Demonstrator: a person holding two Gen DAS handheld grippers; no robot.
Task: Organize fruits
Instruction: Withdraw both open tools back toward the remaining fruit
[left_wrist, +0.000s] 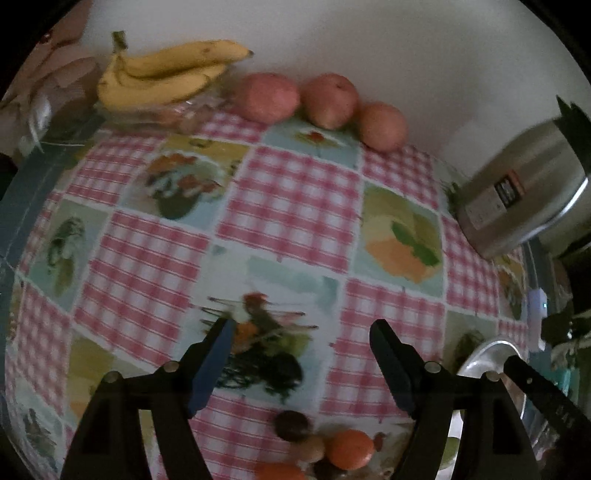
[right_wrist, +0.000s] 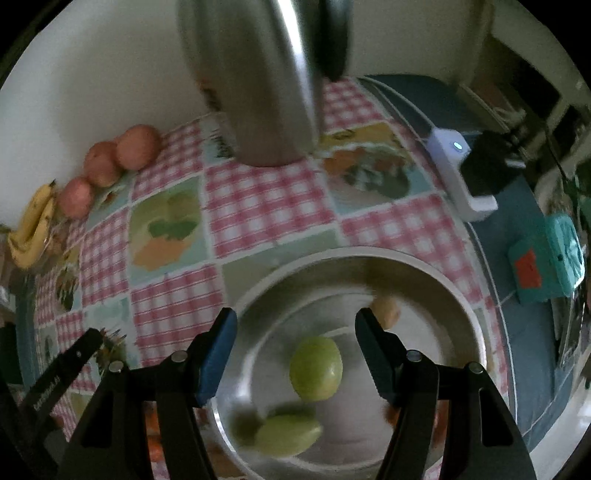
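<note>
In the left wrist view my left gripper (left_wrist: 301, 326) is open and empty above the patterned tablecloth (left_wrist: 291, 206). A bunch of bananas (left_wrist: 162, 74) and three red apples (left_wrist: 332, 99) lie along the far wall. Small fruits, an orange one (left_wrist: 349, 448) and a dark one (left_wrist: 291, 424), lie below the gripper. In the right wrist view my right gripper (right_wrist: 295, 317) is open and empty over a metal bowl (right_wrist: 458, 306). The bowl holds two green fruits (right_wrist: 316, 367) and a small tan fruit (right_wrist: 386, 312).
A steel pot (left_wrist: 524, 192) stands at the right by the wall, and also shows in the right wrist view (right_wrist: 258, 81). A white device (right_wrist: 458, 166) and a teal box (right_wrist: 546, 258) lie on the blue cloth at the right. The bowl's rim (left_wrist: 484, 354) is right of my left gripper.
</note>
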